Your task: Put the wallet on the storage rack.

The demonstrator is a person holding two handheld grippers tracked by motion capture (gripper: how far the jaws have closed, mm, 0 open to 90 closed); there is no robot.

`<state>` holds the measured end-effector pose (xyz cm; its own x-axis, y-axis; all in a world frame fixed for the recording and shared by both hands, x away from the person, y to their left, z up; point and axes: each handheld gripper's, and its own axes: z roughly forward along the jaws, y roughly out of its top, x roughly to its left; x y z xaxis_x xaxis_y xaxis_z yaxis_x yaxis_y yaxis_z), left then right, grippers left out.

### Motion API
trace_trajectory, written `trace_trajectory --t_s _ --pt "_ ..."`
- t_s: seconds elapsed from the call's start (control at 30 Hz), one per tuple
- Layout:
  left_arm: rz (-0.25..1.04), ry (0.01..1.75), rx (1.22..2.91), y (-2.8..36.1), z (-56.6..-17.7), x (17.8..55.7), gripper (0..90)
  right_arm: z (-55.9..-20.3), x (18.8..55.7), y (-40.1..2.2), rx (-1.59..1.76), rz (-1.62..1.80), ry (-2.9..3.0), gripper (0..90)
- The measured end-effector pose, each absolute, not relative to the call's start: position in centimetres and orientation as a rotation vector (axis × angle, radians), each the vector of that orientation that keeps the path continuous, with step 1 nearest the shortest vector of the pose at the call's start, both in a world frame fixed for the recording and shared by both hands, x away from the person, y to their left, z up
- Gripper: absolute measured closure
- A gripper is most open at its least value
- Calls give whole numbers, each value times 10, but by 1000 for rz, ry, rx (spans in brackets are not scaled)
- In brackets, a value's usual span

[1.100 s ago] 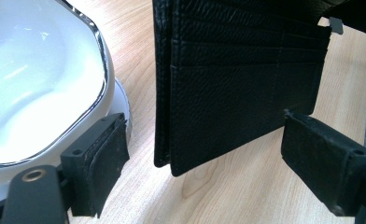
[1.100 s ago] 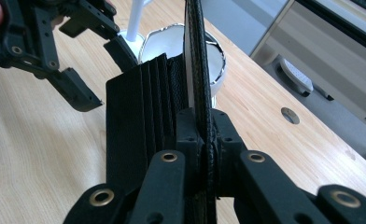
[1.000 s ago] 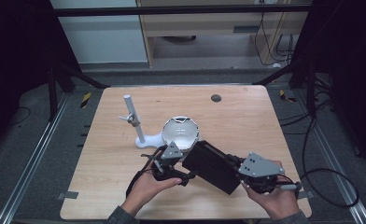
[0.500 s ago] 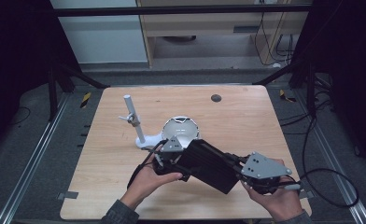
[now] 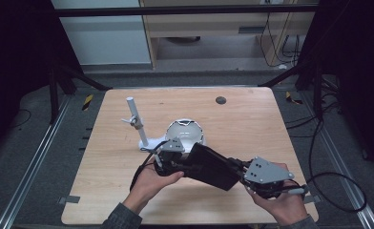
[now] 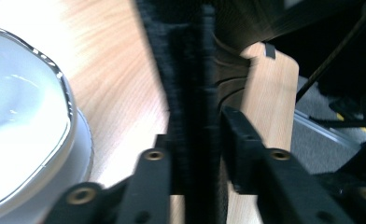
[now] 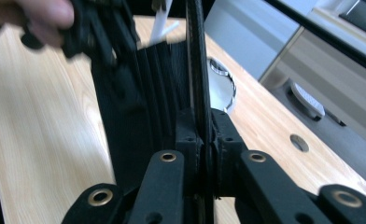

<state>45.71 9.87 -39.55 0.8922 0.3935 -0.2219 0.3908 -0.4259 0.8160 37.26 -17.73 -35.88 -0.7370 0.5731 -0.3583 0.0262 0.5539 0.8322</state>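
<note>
High view: a flat black pouch [image 5: 213, 164] hangs above the table's [image 5: 252, 119] near edge, its long axis running from the left gripper [image 5: 171, 155] down-right to the right gripper [image 5: 252, 179]. Both clamp its ends; the left jaws have just closed on it. A white bowl [image 5: 185, 131] sits just behind.

Left gripper view: ribbed black fabric stands edge-on between pressing jaws.

Right gripper view: jaws pinch the pouch's thin edge. No writing is readable.

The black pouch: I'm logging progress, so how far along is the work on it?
Done: the pouch is off the table, the right gripper clamped on one edge. In hand: the left gripper has just been closing on the other end. Left: unclear; the bowl and stand sit untouched.
</note>
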Motion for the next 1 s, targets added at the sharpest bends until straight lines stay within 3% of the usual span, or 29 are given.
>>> trace_trajectory --t_s 0.13,0.4,0.6,0.63,0.67,1.0 --pt "87 572 2096 97 -389 454 802 -367 374 -177 483 1130 2189 808" --pt "132 572 2113 96 -377 451 807 -376 376 -176 495 1137 2206 764" --pt "166 558 2115 97 -367 450 807 -386 376 -175 537 1137 2271 497" --pt "166 558 2115 97 -367 450 808 -386 376 -175 537 1137 2271 497" --pt "172 555 2117 98 -364 450 807 -390 375 -174 551 1133 2290 423" --pt "195 539 2129 106 -351 449 806 -398 375 -175 590 1138 2311 346"
